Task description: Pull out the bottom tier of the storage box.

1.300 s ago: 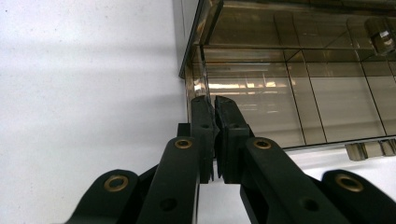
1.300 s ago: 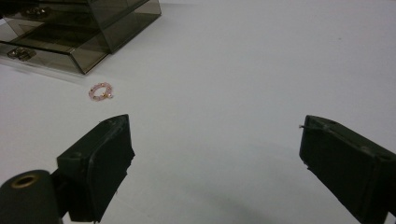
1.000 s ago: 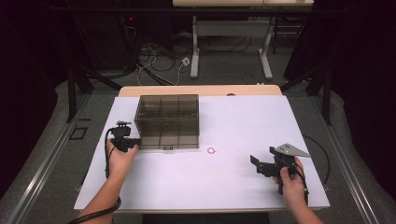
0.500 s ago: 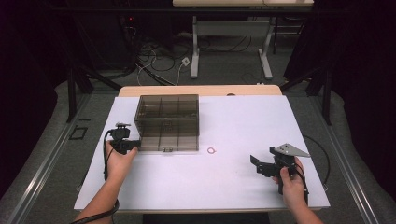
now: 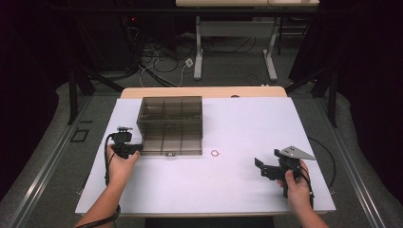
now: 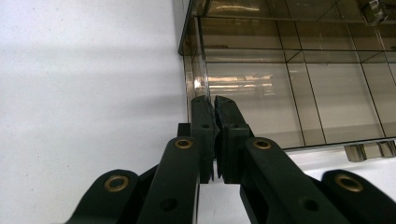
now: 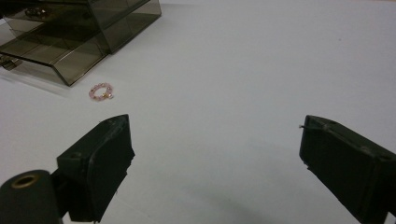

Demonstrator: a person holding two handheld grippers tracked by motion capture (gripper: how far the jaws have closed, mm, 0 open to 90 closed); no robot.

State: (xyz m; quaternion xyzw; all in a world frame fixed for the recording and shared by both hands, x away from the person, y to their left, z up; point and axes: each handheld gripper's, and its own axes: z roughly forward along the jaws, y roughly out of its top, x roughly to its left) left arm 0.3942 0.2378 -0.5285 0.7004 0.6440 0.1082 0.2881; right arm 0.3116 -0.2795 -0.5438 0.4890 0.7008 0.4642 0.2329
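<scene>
A smoky clear compartment box (image 5: 168, 126) with its lid down lies at the back left of the white table (image 5: 247, 123). My left gripper (image 5: 138, 148) is shut, its tips against the box's near left corner (image 6: 194, 88); the left gripper view shows the jaws together (image 6: 215, 100) with nothing visible between them. A small pink bead ring (image 5: 215, 153) lies on the table just right of the box's front. My right gripper (image 5: 260, 167) rests at the front right, open wide and empty, pointing toward the ring (image 7: 101, 91) and the box (image 7: 70, 42).
The box's front latches (image 6: 369, 150) face the person. Behind the table stand a desk frame (image 5: 199, 52) and loose cables (image 5: 161, 61) on the floor. The gripper's cable (image 5: 328, 156) loops off the table's right edge.
</scene>
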